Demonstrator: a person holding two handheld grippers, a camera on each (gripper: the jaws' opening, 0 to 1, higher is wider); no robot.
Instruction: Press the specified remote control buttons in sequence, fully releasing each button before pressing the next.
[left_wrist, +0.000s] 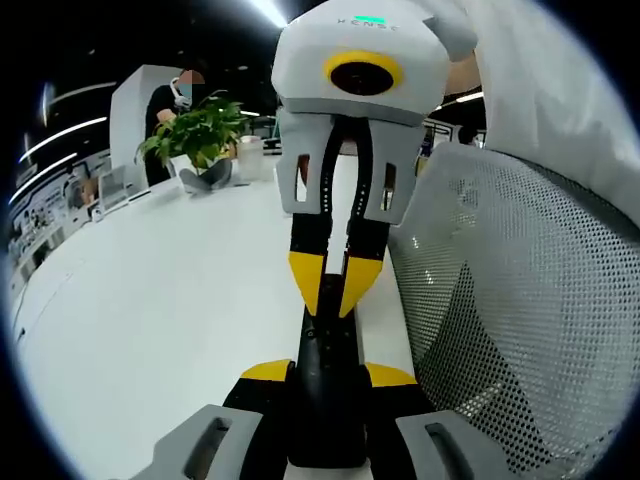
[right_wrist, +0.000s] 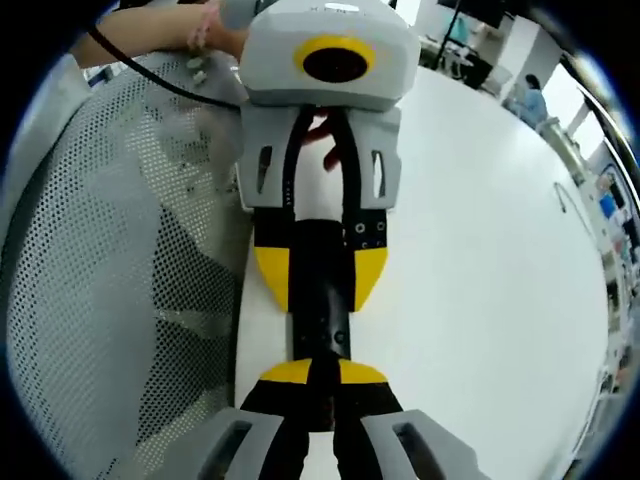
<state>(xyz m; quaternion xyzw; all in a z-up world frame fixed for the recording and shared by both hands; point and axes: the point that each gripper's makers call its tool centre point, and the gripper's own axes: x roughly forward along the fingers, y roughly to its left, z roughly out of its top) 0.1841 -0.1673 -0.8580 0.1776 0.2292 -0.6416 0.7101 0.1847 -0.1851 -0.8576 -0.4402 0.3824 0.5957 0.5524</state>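
Remote control (left_wrist: 328, 385), black and slim, is pinched at opposite ends by left tool (left_wrist: 330, 372) and right tool (right_wrist: 322, 372) above the white surface (left_wrist: 170, 290).

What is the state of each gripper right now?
Left gripper: shut on the black remote.
Right gripper: shut, tips against the remote.

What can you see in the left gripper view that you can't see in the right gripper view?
Left gripper view: a leafy potted plant far across the table, and the mesh chair on the picture's right.
Right gripper view: a hand and a black cable near the top, and the chair on the picture's left.
Both: the white table, the black remote, the left tongs clamped on it, and the right tongs with tips together at the remote.
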